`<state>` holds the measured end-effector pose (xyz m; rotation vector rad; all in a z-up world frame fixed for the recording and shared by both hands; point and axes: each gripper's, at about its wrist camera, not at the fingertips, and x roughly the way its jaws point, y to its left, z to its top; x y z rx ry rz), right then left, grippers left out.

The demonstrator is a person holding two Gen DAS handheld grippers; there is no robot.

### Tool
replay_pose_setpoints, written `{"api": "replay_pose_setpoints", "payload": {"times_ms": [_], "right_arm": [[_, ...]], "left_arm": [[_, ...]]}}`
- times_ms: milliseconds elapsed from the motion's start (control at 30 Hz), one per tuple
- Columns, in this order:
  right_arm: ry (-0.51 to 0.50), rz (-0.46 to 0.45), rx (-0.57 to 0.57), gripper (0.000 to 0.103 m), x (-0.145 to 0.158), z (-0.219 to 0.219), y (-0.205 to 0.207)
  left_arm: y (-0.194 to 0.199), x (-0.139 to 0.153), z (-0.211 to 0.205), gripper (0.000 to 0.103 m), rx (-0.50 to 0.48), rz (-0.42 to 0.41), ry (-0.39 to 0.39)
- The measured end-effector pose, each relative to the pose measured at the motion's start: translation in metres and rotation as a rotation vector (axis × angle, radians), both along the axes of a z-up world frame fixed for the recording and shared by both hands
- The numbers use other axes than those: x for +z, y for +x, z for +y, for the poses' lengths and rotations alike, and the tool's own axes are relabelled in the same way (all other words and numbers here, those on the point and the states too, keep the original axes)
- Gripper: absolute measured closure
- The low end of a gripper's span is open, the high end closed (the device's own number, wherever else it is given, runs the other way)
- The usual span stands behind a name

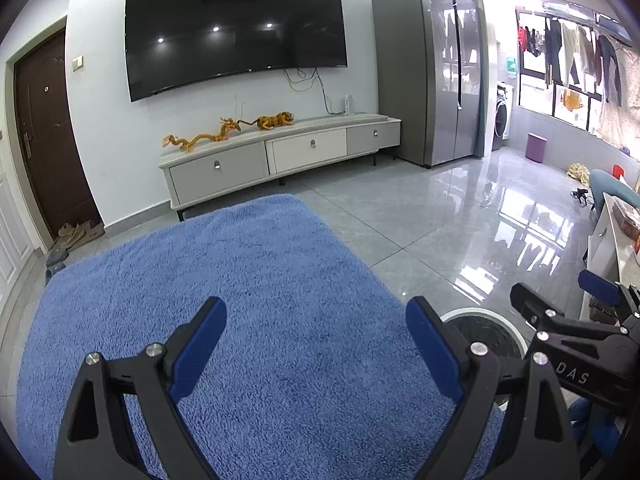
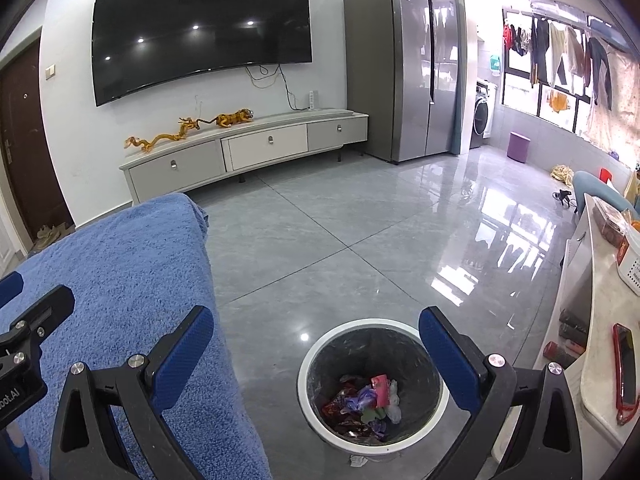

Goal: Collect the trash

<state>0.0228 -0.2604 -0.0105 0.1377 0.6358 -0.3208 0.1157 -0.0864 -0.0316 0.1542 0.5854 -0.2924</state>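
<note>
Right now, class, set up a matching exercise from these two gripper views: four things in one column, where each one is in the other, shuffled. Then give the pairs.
Things:
1. wrappers
2. blue towel
3. dragon figurine
4. red phone

Places:
A. on the TV cabinet
B. under the open left gripper
C. inside the trash bin
D. on the white counter at right

Pairs: 1-C, 2-B, 3-A, 4-D

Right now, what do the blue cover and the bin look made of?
Blue cover: soft terry-like fabric, matte, fuzzy nap visible. Bin: seemingly plastic, smooth white rim, with a dark crinkly film liner inside; material uncertain.
</note>
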Motion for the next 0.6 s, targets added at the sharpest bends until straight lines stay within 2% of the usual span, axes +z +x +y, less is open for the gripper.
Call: {"api": "replay_pose_setpoints", "payload": {"times_ms": [600], "right_arm": [[-0.005,-0.010,-0.022,0.000,0.006,-0.011,0.003]], "left_arm": [[0.002,0.006,-0.004,0.012,0.004,0.009,-0.002]]}}
